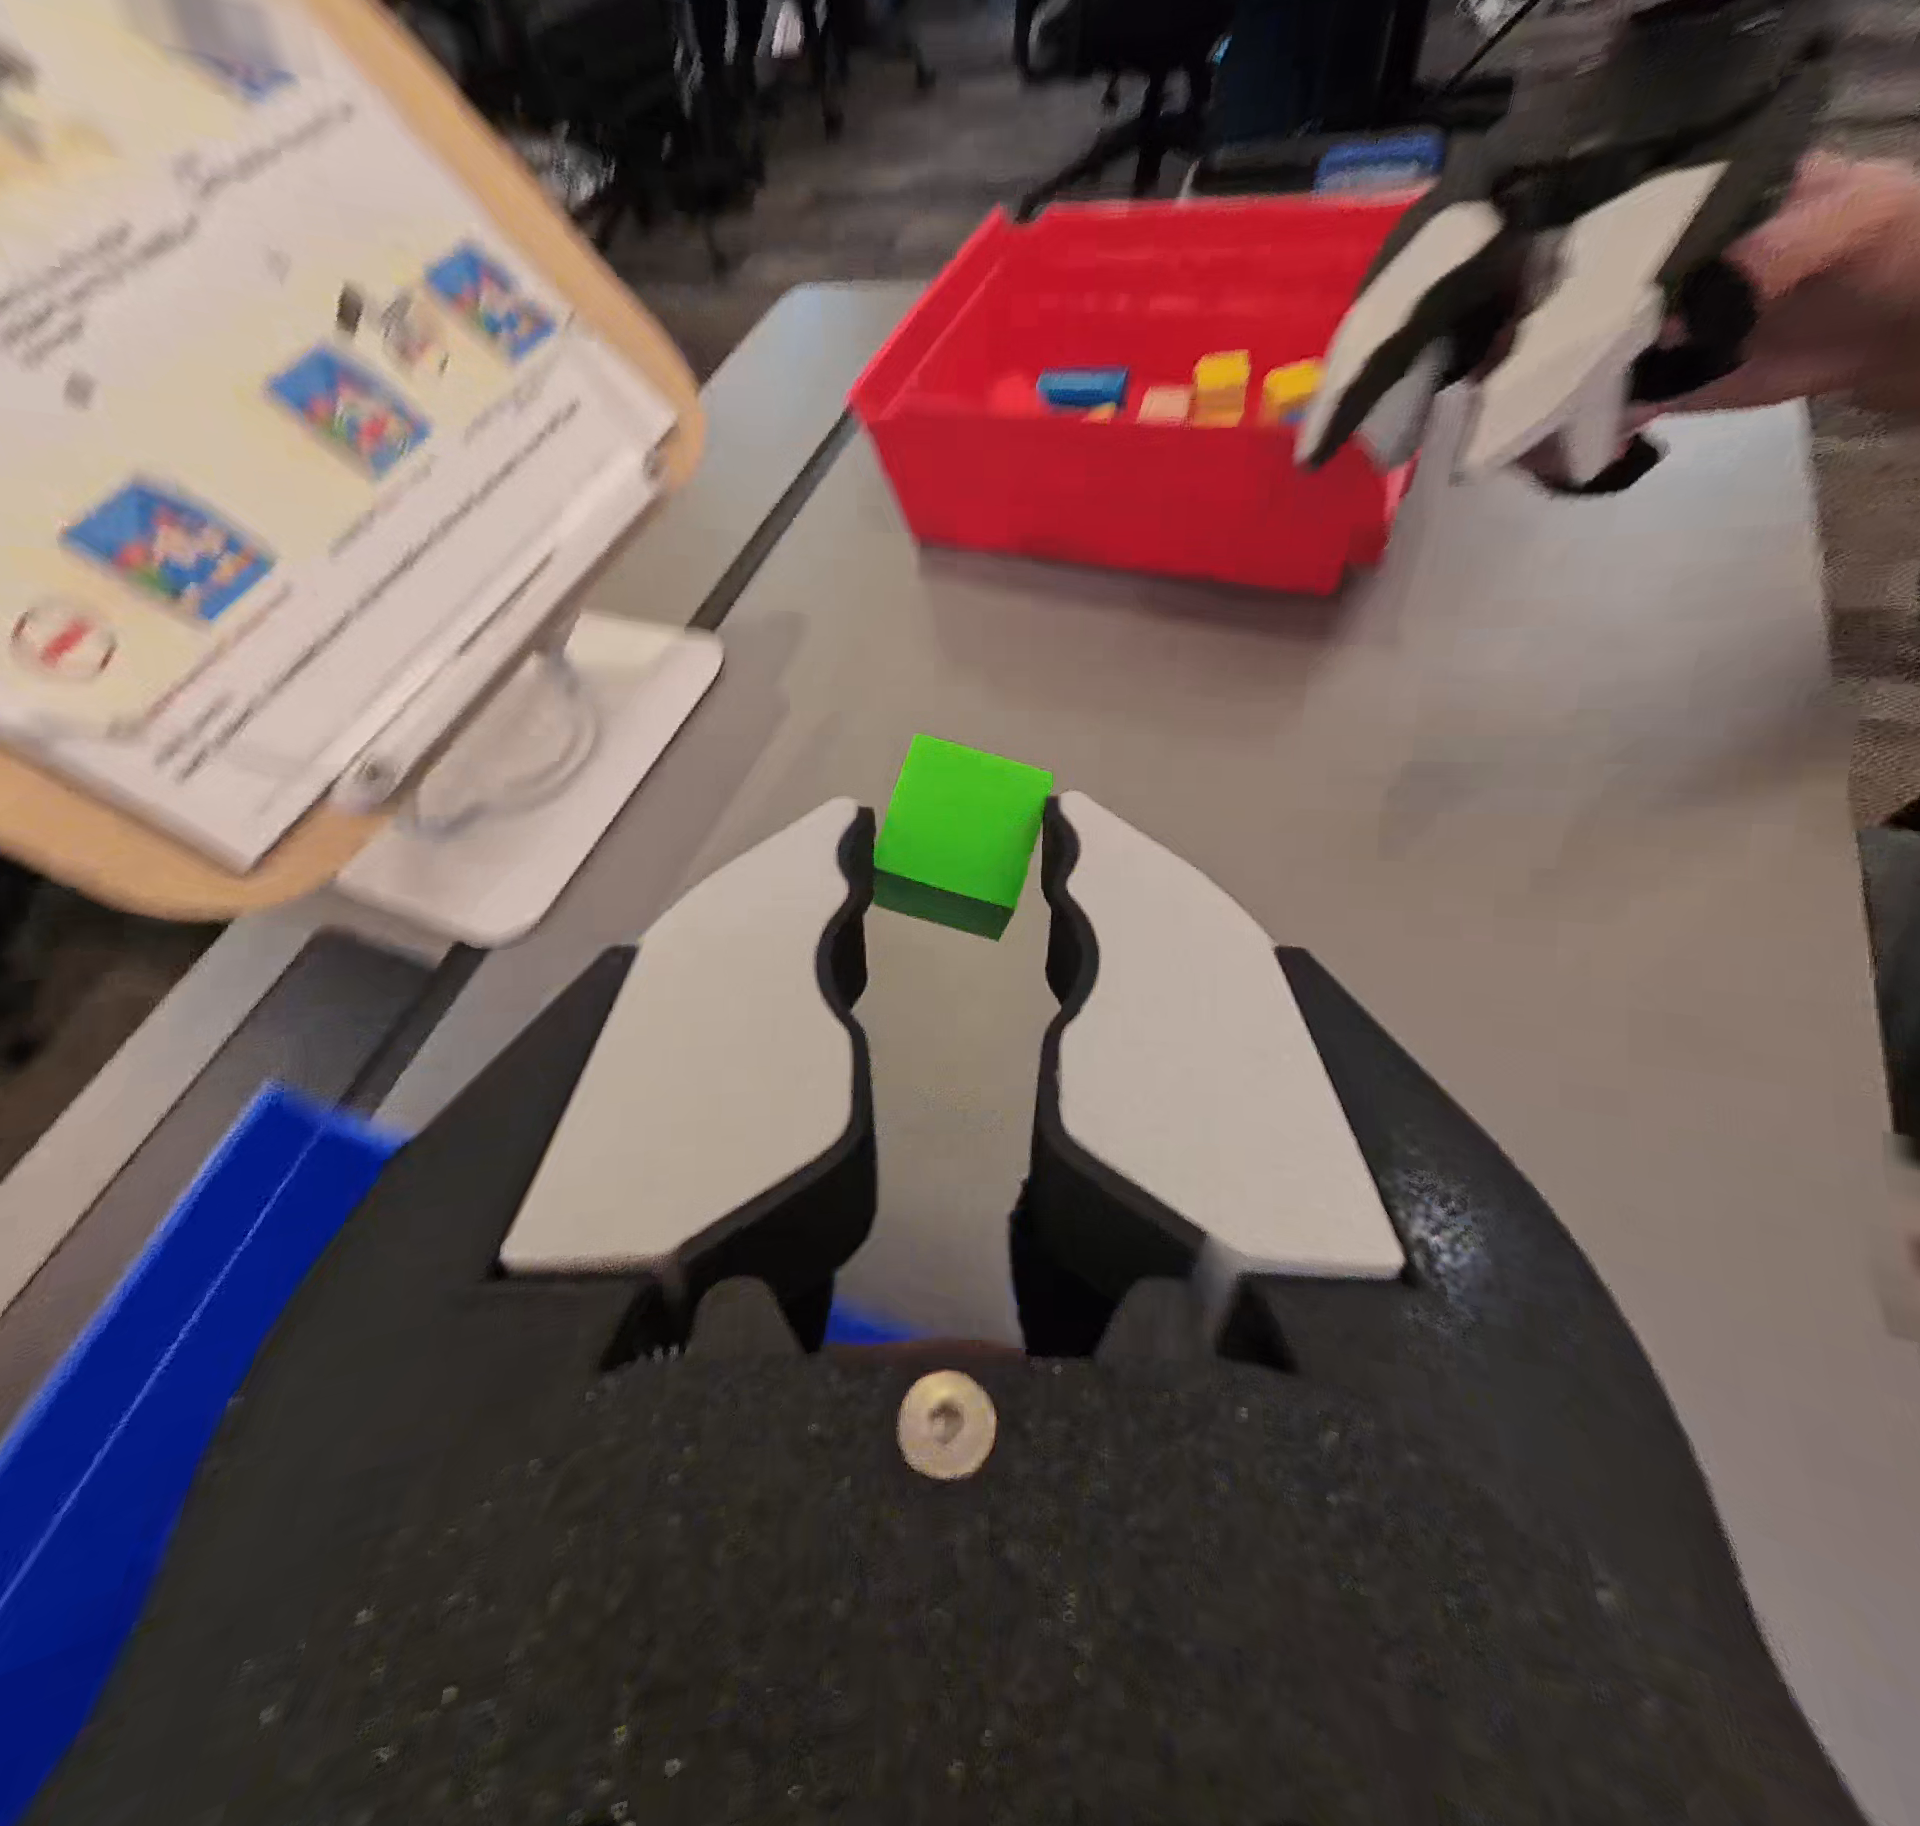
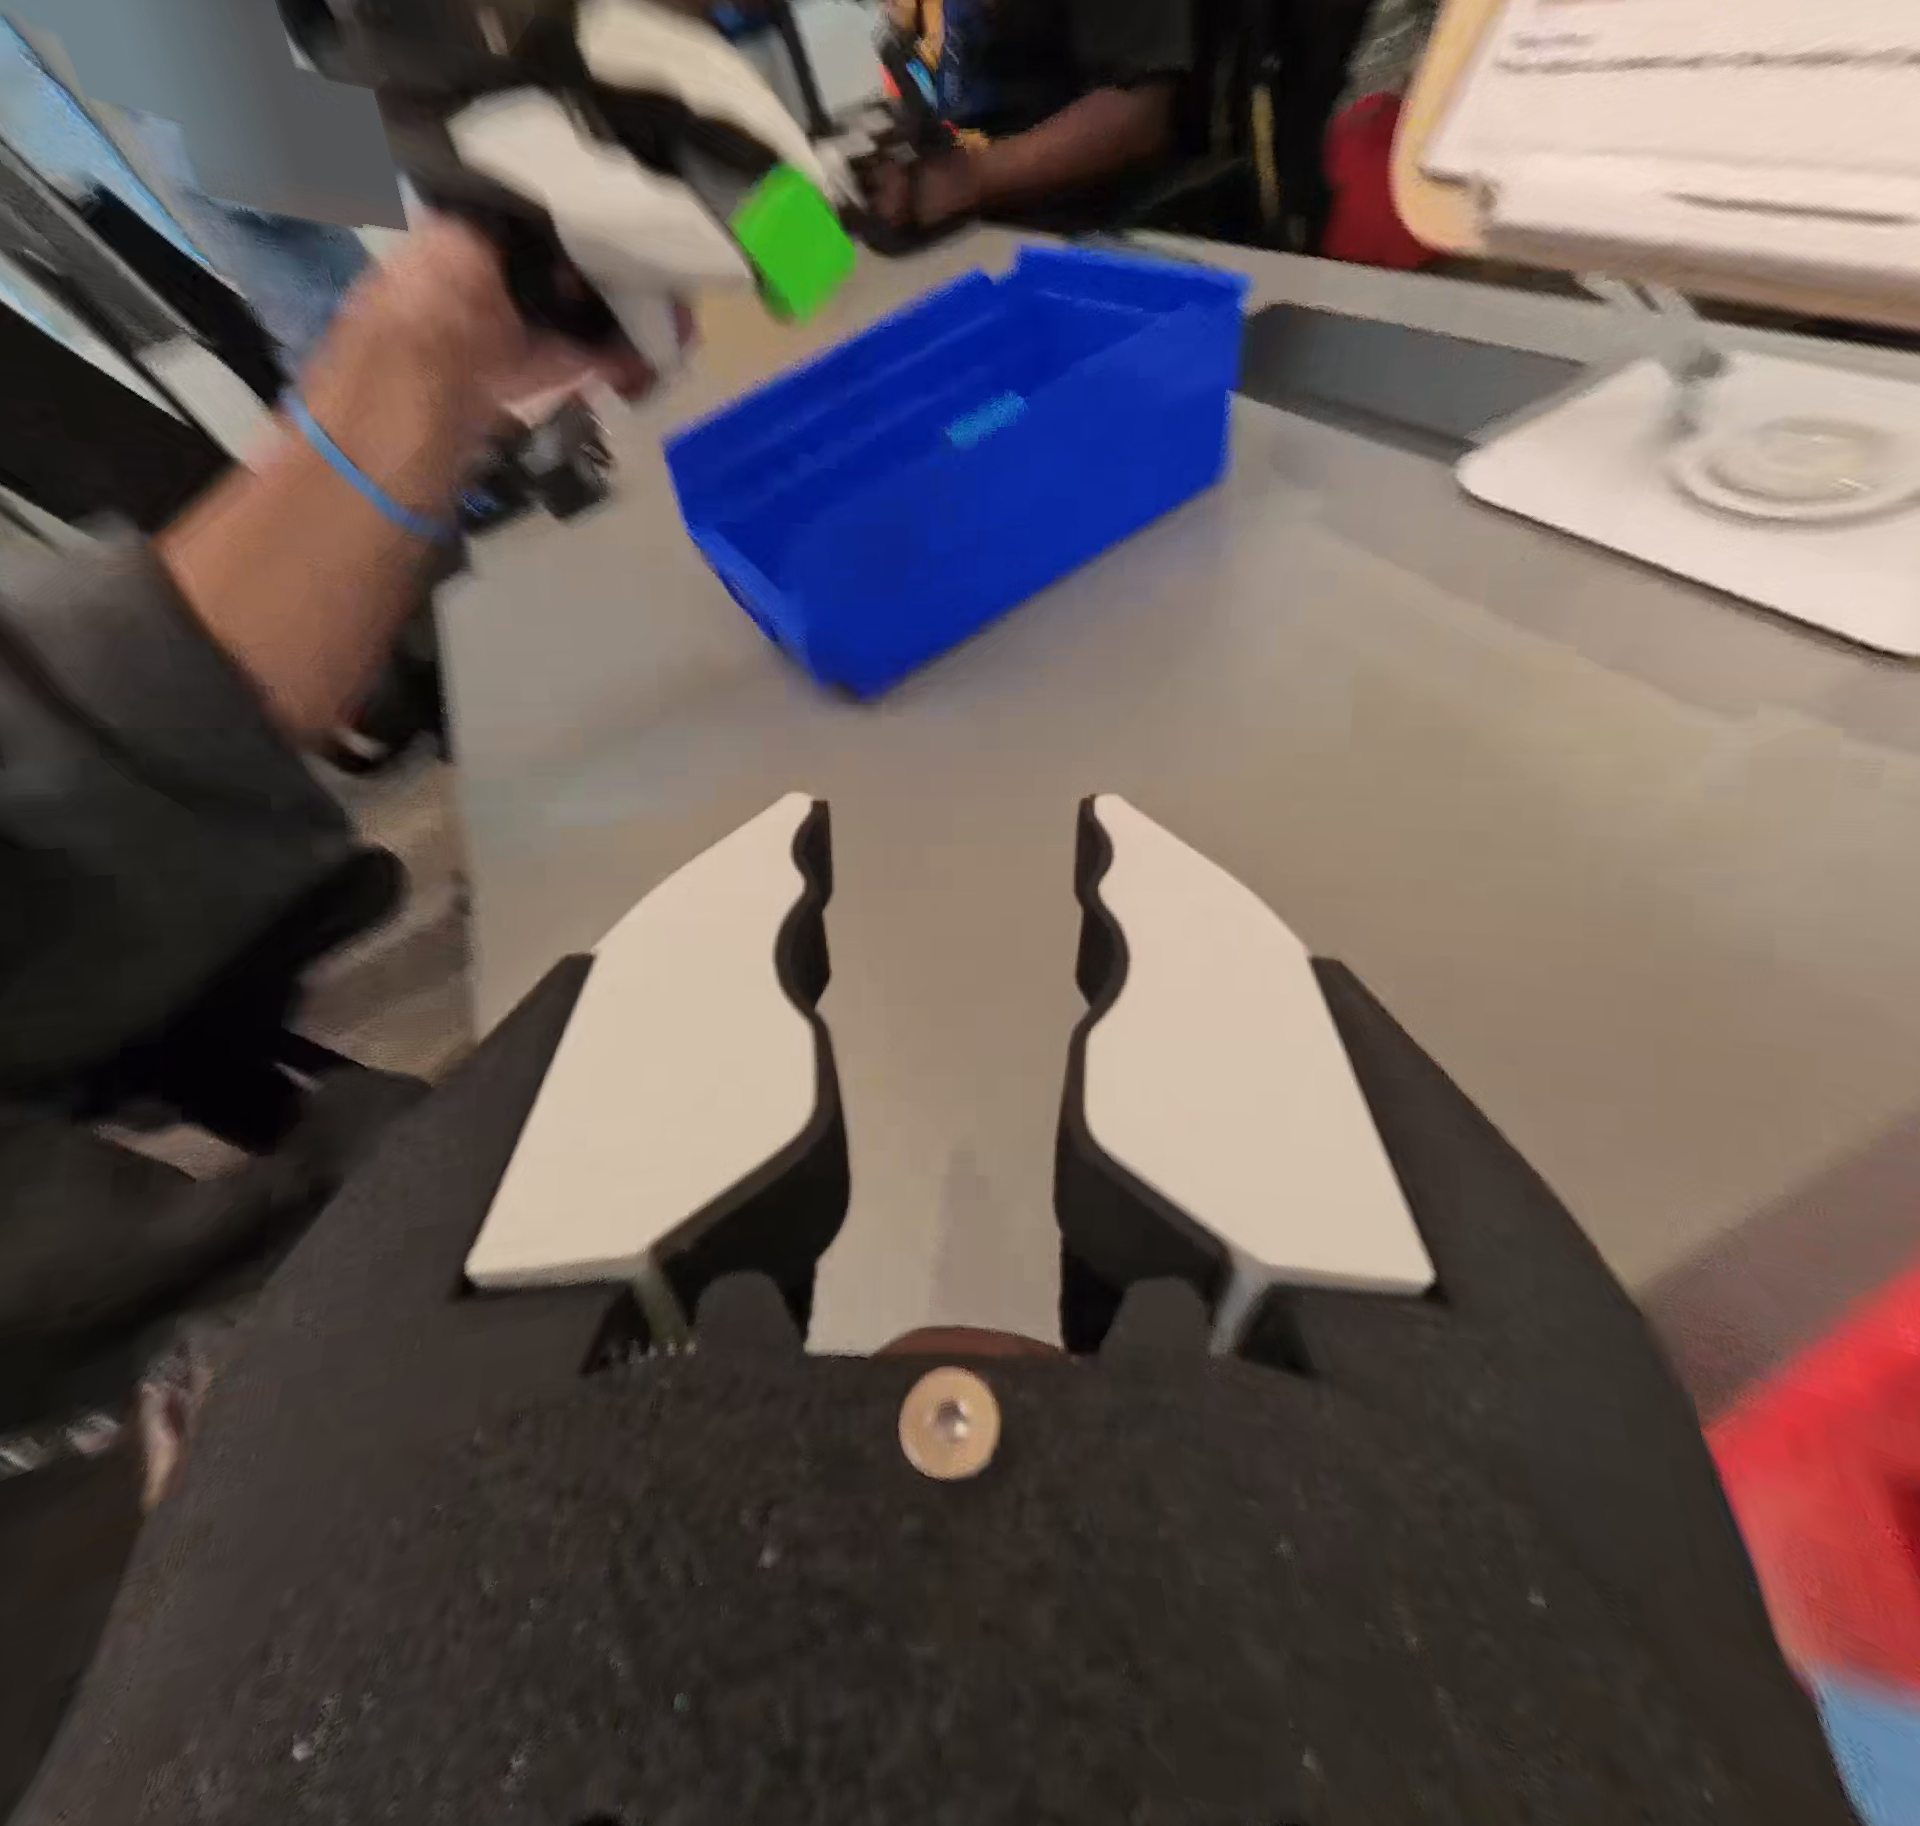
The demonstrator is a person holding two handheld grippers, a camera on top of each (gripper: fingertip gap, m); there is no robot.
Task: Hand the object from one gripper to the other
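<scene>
Two storage bins sit on a grey worktop (image 1: 1351,737): a red bin (image 1: 1122,488) of blocks toward its far edge, a blue bin (image 2: 966,509) opposite. Left gripper (image 1: 954,820) pinches a small green cube (image 1: 961,831) at its fingertips, held above the worktop. Right gripper (image 2: 954,815), spread and empty, should approach squarely and grasp the cube's free faces.

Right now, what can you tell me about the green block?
The green block is a small, bright, smooth cube, like painted wood or plastic. The left gripper pinches it by two opposite sides at the fingertips, slightly tilted, held up off the grey table. Nothing else touches it. The right gripper is open and apart.
</scene>
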